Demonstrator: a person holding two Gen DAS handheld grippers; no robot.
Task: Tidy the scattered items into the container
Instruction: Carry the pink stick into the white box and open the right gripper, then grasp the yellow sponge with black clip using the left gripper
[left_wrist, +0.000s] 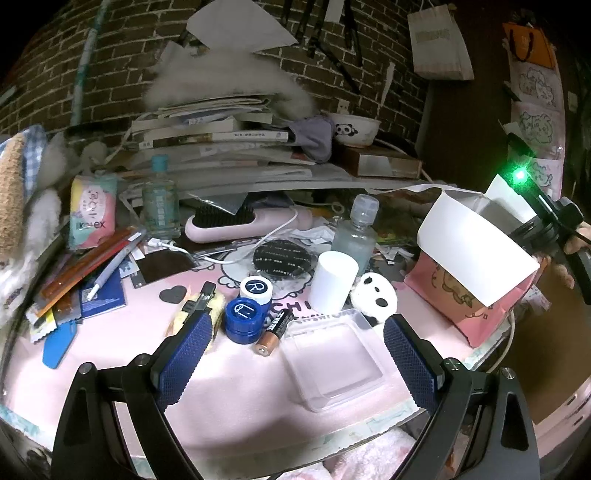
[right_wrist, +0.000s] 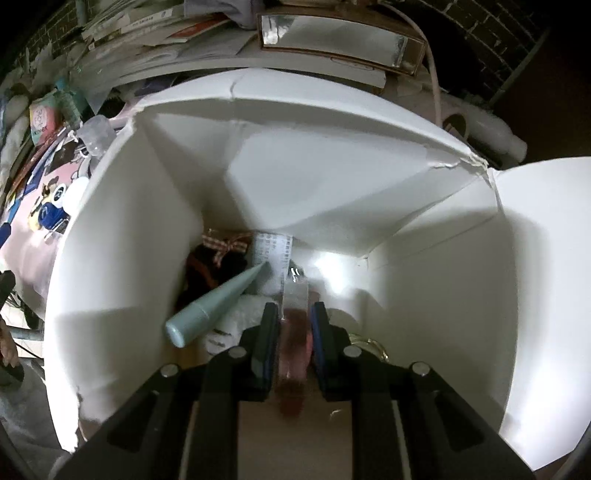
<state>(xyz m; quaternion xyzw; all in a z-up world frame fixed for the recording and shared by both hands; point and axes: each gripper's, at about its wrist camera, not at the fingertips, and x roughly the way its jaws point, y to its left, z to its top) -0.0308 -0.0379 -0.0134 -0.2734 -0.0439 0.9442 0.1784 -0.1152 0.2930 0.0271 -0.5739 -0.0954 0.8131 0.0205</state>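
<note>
Your right gripper is inside the mouth of the paper bag, and its fingers are closed on a small clear tube with something pink inside. You hold the tube low in the bag, probably so that it does not fall far onto the things already at the bottom: a pale green pen-shaped item that leans against the left wall, and a checked ribbon behind it. To me, the tube is ready to be let go.

Your left gripper hangs over the pink table mat with its fingers wide apart and nothing between them. It looks placed for the next pick. Just in front of it lie a battery, a blue and white lens case, a clear plastic lid and a white cup. The small panda toy sits beside the cup. The bag stands to the right of them, near enough for a short carry.
</note>
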